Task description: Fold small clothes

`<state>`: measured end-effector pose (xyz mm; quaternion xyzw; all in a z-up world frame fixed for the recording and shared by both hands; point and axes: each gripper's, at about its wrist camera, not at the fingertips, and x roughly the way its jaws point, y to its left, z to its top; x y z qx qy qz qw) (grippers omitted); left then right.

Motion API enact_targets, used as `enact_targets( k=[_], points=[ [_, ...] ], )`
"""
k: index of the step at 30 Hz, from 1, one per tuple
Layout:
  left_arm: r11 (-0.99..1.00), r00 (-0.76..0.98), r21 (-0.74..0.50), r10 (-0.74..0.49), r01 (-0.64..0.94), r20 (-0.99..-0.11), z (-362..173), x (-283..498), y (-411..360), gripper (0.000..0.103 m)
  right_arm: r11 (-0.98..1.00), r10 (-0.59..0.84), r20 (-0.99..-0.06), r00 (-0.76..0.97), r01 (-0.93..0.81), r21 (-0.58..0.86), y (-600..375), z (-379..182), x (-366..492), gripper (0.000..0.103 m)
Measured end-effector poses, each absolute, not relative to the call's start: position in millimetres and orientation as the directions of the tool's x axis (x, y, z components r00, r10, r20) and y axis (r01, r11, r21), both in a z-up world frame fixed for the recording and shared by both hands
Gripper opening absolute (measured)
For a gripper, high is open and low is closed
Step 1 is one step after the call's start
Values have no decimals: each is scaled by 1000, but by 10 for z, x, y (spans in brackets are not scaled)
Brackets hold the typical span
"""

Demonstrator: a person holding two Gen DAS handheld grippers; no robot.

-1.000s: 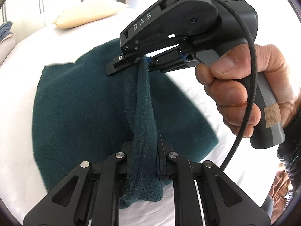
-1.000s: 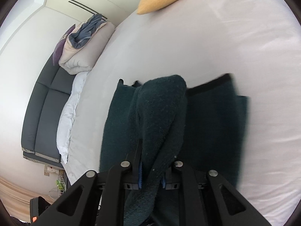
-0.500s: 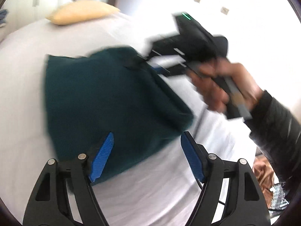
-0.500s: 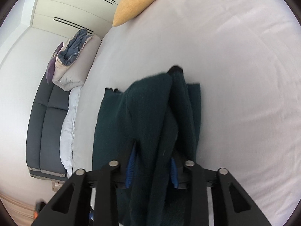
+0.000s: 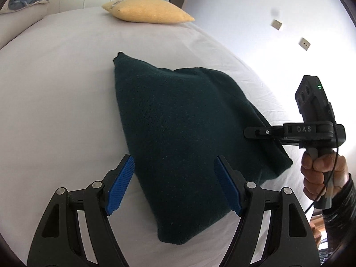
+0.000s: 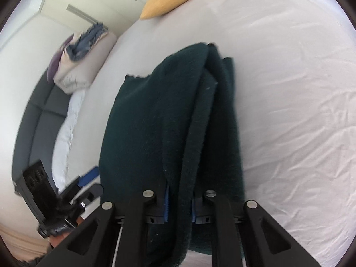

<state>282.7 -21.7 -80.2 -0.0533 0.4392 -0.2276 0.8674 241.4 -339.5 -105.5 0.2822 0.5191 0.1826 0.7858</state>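
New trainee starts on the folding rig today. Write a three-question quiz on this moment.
1. True or false: the left gripper is open, clear of the dark green knitted garment.
2. Which gripper is clamped on the garment's edge? A) left B) right C) neither
3. Fill in: at the far end of the white bed sheet lies a ___ cushion.

Key: 1 true. 2 B, the right gripper. 3 yellow.

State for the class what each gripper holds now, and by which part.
The left gripper holds nothing. The right gripper pinches the dark green knitted garment by its folded edge.
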Motion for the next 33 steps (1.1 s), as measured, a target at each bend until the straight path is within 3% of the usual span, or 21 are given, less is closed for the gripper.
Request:
enact_targets(
  k=[7,14,17,20,25,28,33],
  points=[
    [875,513,-268,-459,404,-725,-853,2781,-458,73,729,610,-661,436,18,685,-3678,-1046,2262,14],
    [906,497,-197,-376,374,-782,-1244,2859,-397,73,651,669,-609,426,60,757,-3891,-1450,2240,16],
    [904,456,-245,-393,350,-799,-1334,2895,-242,74,711,627,-650,428,25,702,-3821,-1328,2225,18],
    [899,455,-305,-424,313,-783,-1333,2846,-35,74,753,578,-689,438,39,657,-3834,-1205,2195,29],
    [906,521,-319,-421,279,-742,-1187,2906,304,76,788,493,-686,535,59,612,-4044,-962,2041,59],
    [889,486,-395,-458,232,-745,-1246,3074,436,76,731,545,-644,536,71,679,-4147,-996,2082,65],
    [826,359,-529,-563,197,-744,-1448,3392,506,77,710,585,-646,491,76,700,-4003,-1126,2326,66]
  ],
)
